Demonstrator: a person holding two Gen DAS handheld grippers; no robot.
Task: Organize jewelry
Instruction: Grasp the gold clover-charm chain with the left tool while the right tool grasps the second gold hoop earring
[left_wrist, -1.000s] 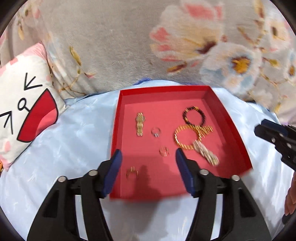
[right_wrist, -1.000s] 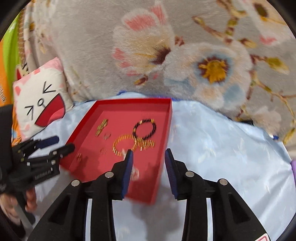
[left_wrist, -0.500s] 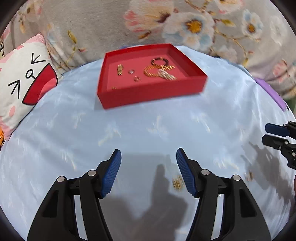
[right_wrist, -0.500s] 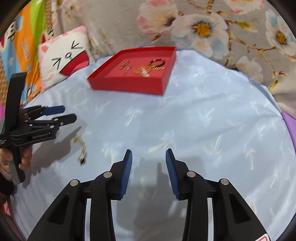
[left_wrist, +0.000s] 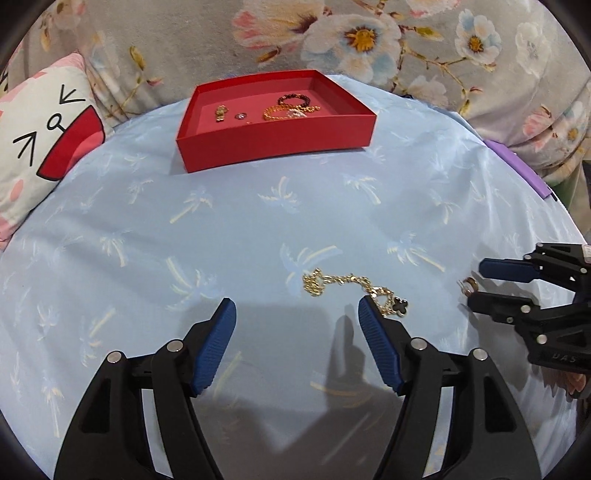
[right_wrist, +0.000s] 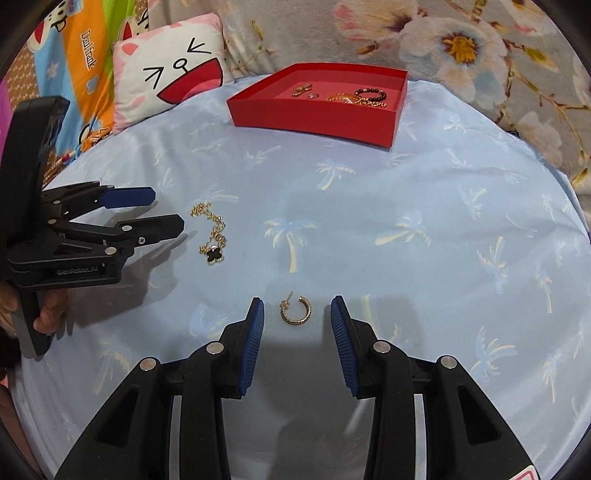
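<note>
The earring (right_wrist: 295, 312) is thin and lies flat on soft sheet (right_wrist: 369, 206), so I judge my right gripper (right_wrist: 297, 317) could pinch fabric along with it, or flick it aside if one pad lands first. The chain (left_wrist: 347, 286) is loose and partly bunched; my left gripper (left_wrist: 297, 317) might catch only a few links and let the rest drag or snag on the way to the tray (left_wrist: 273, 142). Both grippers are spread wide and hold nothing. The earring sits between my right gripper's pads, near the tips, touching neither. The chain lies just ahead of the left gripper, its black clover charm right beside the right-hand pad. The tray stands well apart at the far side of the bed, several pieces already in it.
</note>
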